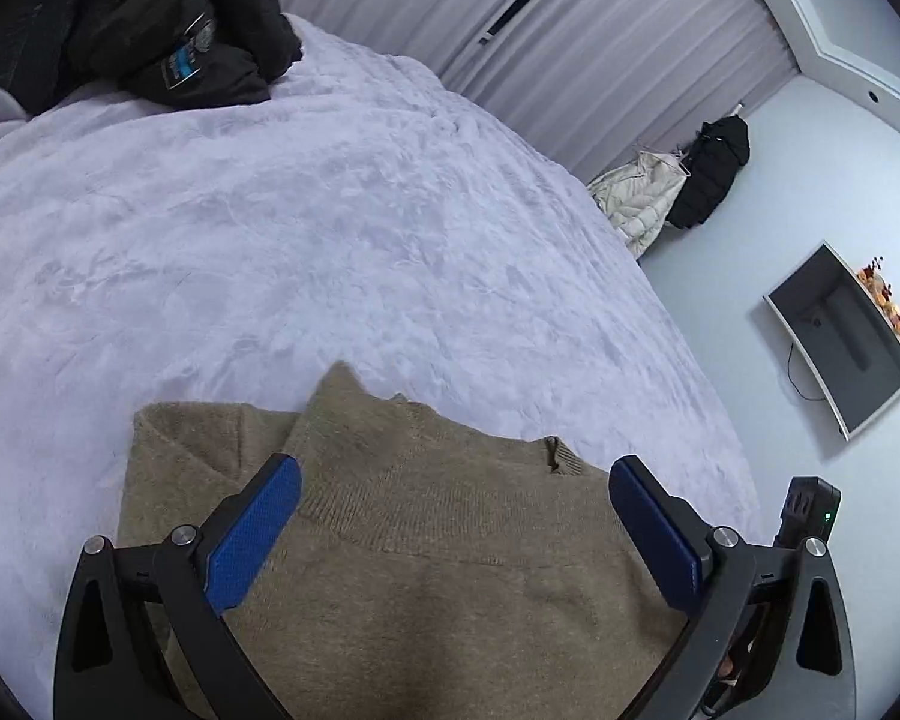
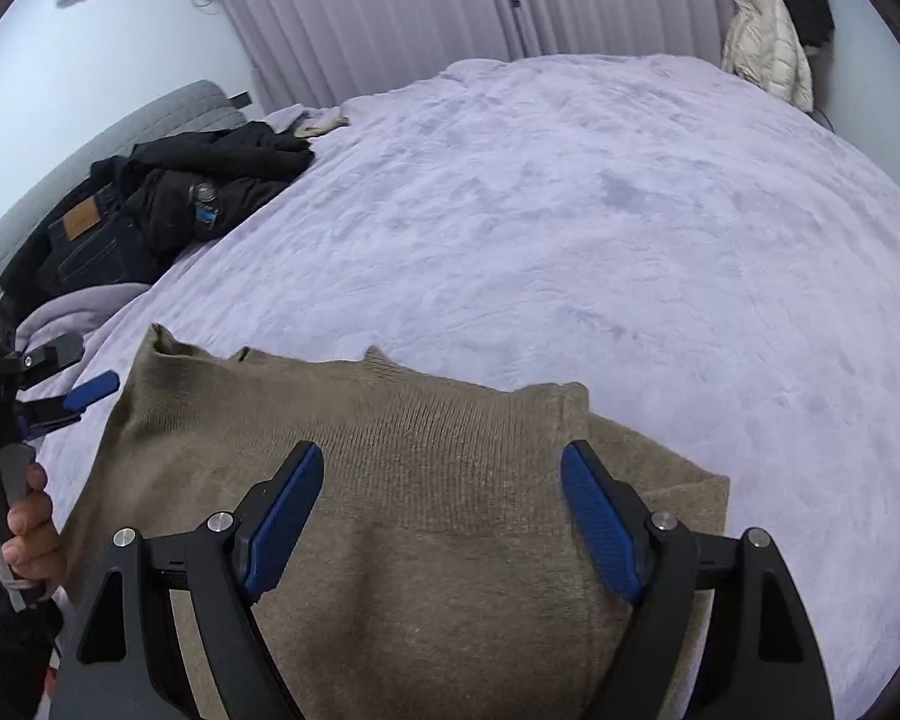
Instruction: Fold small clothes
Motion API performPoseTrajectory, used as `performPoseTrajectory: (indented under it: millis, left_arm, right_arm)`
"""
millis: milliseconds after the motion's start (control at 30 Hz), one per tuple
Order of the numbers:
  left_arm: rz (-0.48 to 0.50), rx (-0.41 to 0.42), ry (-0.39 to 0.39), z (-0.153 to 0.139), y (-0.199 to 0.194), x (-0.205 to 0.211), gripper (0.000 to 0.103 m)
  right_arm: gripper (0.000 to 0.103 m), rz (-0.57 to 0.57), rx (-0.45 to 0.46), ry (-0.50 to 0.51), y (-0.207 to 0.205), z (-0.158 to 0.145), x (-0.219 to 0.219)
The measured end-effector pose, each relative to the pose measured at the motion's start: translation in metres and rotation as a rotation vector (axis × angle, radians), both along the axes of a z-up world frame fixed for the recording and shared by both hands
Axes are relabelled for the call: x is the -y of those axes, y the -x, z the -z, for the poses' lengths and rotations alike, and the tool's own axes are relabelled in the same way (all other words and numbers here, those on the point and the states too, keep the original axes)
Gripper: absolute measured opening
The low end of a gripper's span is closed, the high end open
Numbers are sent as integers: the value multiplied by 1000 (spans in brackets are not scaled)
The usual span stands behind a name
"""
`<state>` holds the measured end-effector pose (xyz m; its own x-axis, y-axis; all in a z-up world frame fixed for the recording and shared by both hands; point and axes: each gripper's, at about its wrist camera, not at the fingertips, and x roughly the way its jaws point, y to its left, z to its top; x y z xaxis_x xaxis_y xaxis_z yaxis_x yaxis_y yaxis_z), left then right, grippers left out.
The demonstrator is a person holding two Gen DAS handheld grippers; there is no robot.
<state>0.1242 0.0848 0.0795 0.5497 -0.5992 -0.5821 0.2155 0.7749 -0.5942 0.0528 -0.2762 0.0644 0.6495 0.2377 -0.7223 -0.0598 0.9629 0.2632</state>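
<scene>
A tan knit sweater (image 1: 438, 552) lies partly folded on the lilac bed cover, at the near edge; it also shows in the right wrist view (image 2: 390, 480). My left gripper (image 1: 456, 480) hovers over the sweater, open and empty, with blue pads (image 1: 252, 534) wide apart. It also shows at the left of the right wrist view (image 2: 78, 396), held by a hand. My right gripper (image 2: 444, 468) is open and empty above the sweater's middle.
The lilac bed cover (image 2: 570, 210) spreads beyond the sweater. A pile of dark clothes and jeans (image 2: 168, 198) lies at the head end; it also shows in the left wrist view (image 1: 168, 24). Curtains, hanging jackets (image 1: 672, 186) and a wall television (image 1: 840, 342) stand beyond the bed.
</scene>
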Motion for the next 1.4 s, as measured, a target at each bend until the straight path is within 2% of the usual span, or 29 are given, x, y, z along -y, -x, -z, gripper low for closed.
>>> performPoseTrajectory:
  millis: [67,133,267,400,467,533,600,633,700,800,900,967,1100,1167,1267,1333,1400]
  left_arm:
    - [7,5,-32,1,8,-6,103]
    - [39,25,-100,2,19,-2,103]
    - [49,59,-321,10,24,38,103]
    - [88,47,-445,31,12,72,103]
    - [34,0,-534,50,-1,70,103]
    - [18,-29,-496,65,-9,53,103]
    - [-9,-19,-448,67,-8,43,103]
    - [-11,-6,-451,67,-6,43,103]
    - [-17,22,-509,71,-4,52,103]
    - [-26,20,-580,72,-6,62,103]
    - [-49,-3,-633,58,-1,66,103]
    - [-86,48,-654,38,21,68,103]
    - [-49,87,-667,19,57,85,103]
    - [-38,43,-692,28,69,88,103]
    - [3,-6,-698,55,85,82,103]
    - [-20,32,-671,55,101,73,103]
    - [-28,24,-633,49,114,61,103]
  right_arm:
    - [84,30,7,-8,6,-1,7]
    - [84,24,39,38,17,-8,5]
    - [85,-12,53,108,15,-17,-20]
    - [85,-17,-31,329,-12,2,-73]
    - [85,1,-66,383,-21,14,-79]
    - [85,69,-150,408,-32,29,-66]
    - [85,115,-174,271,-35,38,-36]
    - [85,127,-169,227,-35,40,-27]
    - [85,129,-151,196,-32,44,-19]
    - [86,131,-130,257,-31,47,-26]
    - [86,147,-143,282,-28,40,-33]
    - [87,187,-134,309,-14,23,-38]
    - [87,165,-81,305,14,0,-56]
    - [87,155,-109,335,19,2,-68]
    - [87,116,-179,402,31,22,-84]
    - [87,113,-139,440,48,26,-89]
    - [87,131,-117,437,66,22,-87]
